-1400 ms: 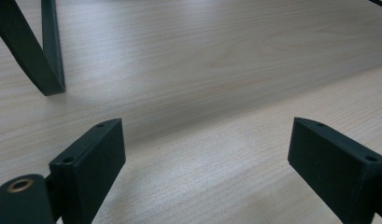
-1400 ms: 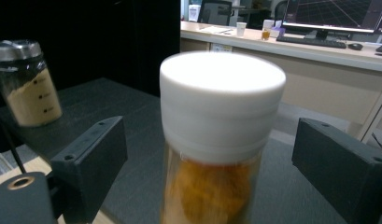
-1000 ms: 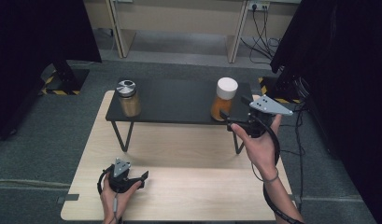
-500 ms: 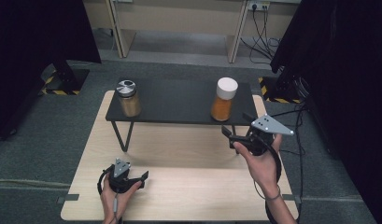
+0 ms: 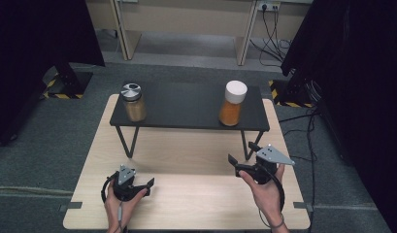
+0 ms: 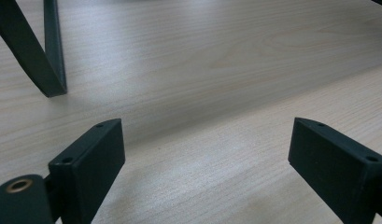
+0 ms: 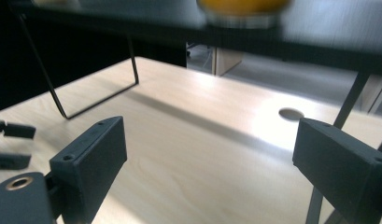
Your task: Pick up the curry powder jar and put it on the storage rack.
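Both jars, silver-lidded jar (image 5: 132, 101) and white-capped orange jar (image 5: 232, 103), apparently sit finished on the shelf (image 5: 189, 104) mid-frame, while left gripper (image 5: 141, 186) and right gripper (image 5: 240, 156) hold wide-open, empty jaws low over the desk (image 5: 196, 194).

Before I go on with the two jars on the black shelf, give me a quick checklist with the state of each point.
1. Right tool open and empty: ok, jaws wide apart with nothing between them.
2. Left tool open and empty: ok, only bare table between its jaws.
3. White-lidded jar upright on the black shelf: ok.
4. Metal-lidded jar upright on the shelf: ok.
5. Both tools apart from the jars: ok, both sit low at the near side of the table.
6. Lids screwed tight: cannot tell.
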Motion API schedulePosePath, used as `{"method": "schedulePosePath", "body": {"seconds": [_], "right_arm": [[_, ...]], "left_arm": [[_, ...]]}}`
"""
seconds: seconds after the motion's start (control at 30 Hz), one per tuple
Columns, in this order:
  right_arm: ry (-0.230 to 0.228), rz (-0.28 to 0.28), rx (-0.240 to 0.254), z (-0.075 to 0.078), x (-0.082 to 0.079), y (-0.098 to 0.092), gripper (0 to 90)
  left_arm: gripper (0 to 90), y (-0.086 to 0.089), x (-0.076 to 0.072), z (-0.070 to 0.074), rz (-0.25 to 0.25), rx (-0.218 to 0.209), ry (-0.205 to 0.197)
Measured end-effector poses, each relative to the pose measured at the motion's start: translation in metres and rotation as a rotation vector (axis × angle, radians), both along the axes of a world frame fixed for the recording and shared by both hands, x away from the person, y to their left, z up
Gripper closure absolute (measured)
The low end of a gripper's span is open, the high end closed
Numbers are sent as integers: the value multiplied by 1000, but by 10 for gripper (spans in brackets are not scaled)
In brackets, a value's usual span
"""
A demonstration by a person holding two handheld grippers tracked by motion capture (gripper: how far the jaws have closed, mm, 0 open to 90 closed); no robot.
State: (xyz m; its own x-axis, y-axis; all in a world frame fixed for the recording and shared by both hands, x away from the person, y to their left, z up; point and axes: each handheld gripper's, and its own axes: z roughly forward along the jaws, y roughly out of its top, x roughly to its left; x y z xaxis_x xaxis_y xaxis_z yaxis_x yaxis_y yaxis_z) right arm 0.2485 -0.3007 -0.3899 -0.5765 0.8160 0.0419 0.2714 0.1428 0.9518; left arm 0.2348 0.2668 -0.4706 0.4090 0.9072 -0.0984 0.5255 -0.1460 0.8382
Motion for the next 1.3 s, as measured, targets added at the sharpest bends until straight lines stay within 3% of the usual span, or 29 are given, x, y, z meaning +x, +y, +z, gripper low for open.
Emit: {"method": "schedulePosePath", "body": {"seconds": [0.43,0.63,0.97,1.3], "right_arm": [[94,-30,-16,-61,-7,1,92],[121,-41,-11,-79,-10,0,88],[148,-50,1,-95,-13,-1,81],[146,-38,6,-95,-13,-1,79]], "left_arm": [[103,-1,-1,0,2,-1,-4],[103,-1,-2,0,3,4,-6],[103,1,-2,-1,4,-13,-6],[103,2,-2,-2,8,-20,-5]]}}
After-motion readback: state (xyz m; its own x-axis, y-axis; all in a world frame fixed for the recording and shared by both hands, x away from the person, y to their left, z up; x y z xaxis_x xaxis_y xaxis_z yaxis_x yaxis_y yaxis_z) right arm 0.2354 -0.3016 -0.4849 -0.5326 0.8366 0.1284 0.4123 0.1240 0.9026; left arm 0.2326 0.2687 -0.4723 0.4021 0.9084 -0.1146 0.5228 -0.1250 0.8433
